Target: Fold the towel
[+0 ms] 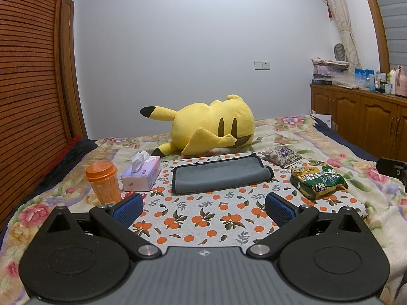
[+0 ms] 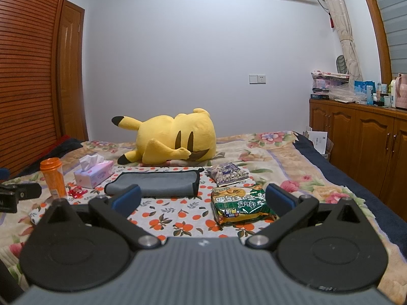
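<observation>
A grey towel with black trim (image 1: 218, 174) lies folded on an orange-print cloth (image 1: 203, 218) on the bed; it also shows in the right wrist view (image 2: 155, 183). My left gripper (image 1: 203, 207) is open and empty, held above the cloth, short of the towel's near edge. My right gripper (image 2: 203, 198) is open and empty, to the right of the towel, with a green noodle packet (image 2: 241, 206) between its fingers' line of sight. The left gripper's body shows at the left edge of the right wrist view (image 2: 15, 195).
An orange cup (image 1: 103, 181) and a tissue box (image 1: 141, 174) stand left of the towel. A purple snack bag (image 1: 282, 156) and the green noodle packet (image 1: 318, 180) lie to its right. A yellow plush toy (image 1: 211, 127) lies behind. Wooden cabinets (image 1: 361, 122) stand at right.
</observation>
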A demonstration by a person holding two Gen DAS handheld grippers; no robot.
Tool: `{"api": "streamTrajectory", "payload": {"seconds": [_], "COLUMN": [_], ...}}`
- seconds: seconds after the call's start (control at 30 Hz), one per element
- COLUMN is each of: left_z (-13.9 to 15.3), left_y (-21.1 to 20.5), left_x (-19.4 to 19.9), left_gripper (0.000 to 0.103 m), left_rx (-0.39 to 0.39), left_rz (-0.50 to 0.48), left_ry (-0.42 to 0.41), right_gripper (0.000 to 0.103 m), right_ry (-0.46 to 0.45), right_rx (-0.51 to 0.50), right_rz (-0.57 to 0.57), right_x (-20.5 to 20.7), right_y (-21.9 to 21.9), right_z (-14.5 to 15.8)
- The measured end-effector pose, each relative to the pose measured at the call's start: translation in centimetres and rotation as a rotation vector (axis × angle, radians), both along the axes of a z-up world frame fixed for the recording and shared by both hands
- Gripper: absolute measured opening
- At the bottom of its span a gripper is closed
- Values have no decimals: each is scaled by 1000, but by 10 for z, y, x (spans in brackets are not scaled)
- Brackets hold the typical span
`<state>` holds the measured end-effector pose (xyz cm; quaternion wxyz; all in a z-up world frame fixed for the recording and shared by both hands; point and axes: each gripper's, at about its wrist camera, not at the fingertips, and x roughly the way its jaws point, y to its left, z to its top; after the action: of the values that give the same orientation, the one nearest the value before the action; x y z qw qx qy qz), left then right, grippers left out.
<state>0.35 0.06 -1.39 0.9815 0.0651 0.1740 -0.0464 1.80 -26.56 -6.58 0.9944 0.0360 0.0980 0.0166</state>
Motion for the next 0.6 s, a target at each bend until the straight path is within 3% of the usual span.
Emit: {"api": "streamTrajectory", "payload": {"seconds": [0.6], "left_z": [-1], "left_y": [1], "left_x": [-1], "left_gripper": [103], "left_rx": [0], "left_rz": [0], "left_ry": [2], "right_gripper": [103], "right_ry": [-1], "right_rx": [0], "right_rz": [0], "right_x": [0], "right_y": [0], "right_z": [0]}}
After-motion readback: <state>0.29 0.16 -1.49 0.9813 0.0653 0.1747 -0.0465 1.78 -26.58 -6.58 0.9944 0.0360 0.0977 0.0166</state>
